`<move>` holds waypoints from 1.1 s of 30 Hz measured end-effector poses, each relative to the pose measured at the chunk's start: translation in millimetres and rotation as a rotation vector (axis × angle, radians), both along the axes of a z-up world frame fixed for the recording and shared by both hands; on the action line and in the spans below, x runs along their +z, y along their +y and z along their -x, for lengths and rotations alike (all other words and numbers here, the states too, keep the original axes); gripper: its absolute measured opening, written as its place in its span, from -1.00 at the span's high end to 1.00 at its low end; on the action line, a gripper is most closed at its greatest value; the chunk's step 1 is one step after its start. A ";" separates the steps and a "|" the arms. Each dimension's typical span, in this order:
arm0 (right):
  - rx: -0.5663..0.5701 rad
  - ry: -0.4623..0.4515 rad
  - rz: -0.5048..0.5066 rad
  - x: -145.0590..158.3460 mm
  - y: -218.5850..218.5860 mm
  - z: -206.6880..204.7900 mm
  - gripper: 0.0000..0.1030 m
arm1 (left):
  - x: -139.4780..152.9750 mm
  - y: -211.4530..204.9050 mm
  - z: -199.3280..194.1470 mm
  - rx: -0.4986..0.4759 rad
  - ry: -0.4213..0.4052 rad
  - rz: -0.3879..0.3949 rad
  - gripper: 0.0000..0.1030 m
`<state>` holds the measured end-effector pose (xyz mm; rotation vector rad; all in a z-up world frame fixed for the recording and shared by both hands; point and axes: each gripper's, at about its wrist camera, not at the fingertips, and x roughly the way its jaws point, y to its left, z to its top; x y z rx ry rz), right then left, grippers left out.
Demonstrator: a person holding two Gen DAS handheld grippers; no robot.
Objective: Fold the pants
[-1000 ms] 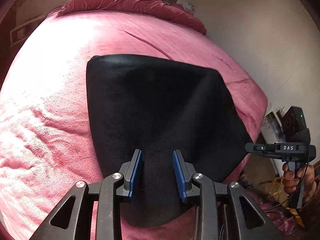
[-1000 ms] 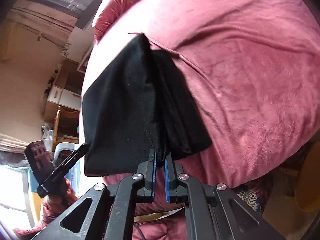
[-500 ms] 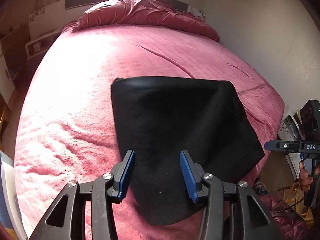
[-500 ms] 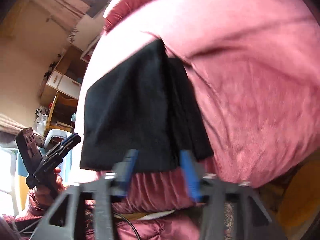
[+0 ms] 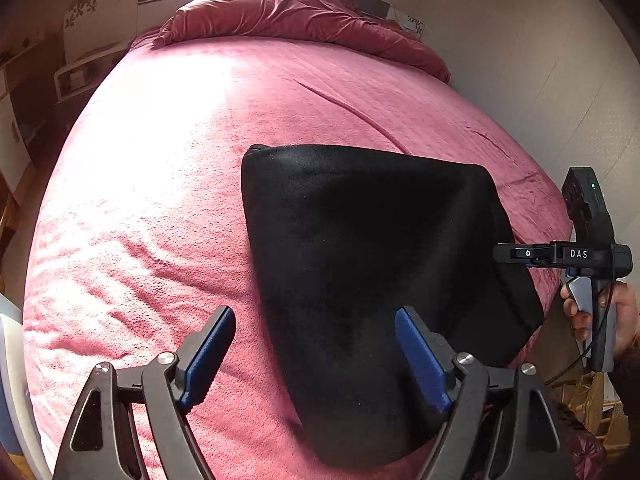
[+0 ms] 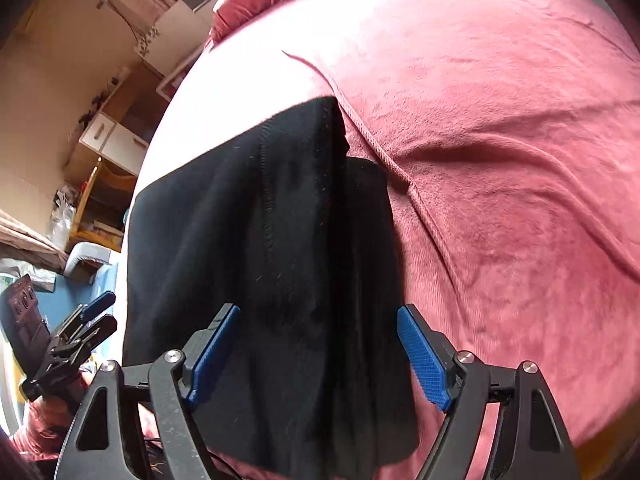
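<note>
The black pants [image 5: 368, 248] lie folded in a flat stack near the bed's front edge, also in the right wrist view [image 6: 272, 264], where a lower layer sticks out on the right. My left gripper [image 5: 314, 344] is open and empty above the stack's near left part. My right gripper [image 6: 318, 344] is open and empty above the stack's near end; it also shows in the left wrist view [image 5: 560, 256] at the stack's right side. The left gripper shows in the right wrist view [image 6: 80, 332] at lower left.
The pink bedcover [image 5: 160, 200] spreads wide to the left and behind the pants, with a bunched duvet [image 5: 288, 12] at the head. A wall [image 5: 540, 60] runs along the bed's right side. Shelves and drawers [image 6: 112, 140] stand beyond the far side.
My right gripper let go of the pants edge and opened wide. My left gripper opened wider and pulled back and up. The pants lie still on the bed.
</note>
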<state>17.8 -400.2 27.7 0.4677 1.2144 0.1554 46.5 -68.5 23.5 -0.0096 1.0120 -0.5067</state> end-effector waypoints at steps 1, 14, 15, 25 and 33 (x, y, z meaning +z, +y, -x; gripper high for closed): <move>0.003 0.009 -0.002 -3.7 -0.5 -3.1 -0.57 | -2.8 -0.6 -2.7 -0.001 0.009 0.004 -0.62; 0.061 0.012 -0.084 -20.8 0.9 -10.1 0.17 | -38.5 -10.6 -36.1 -0.030 0.164 0.165 0.04; 0.067 0.004 -0.079 -14.3 1.7 -12.9 0.22 | -32.6 -5.1 -36.6 -0.029 0.158 0.199 0.19; 0.150 -0.152 -0.155 32.2 44.7 -80.4 0.27 | 36.3 52.1 -82.8 0.054 -0.016 0.256 0.24; 0.204 -0.110 -0.136 0.9 114.9 -190.4 0.25 | 8.8 102.9 -159.0 0.224 0.039 0.139 0.10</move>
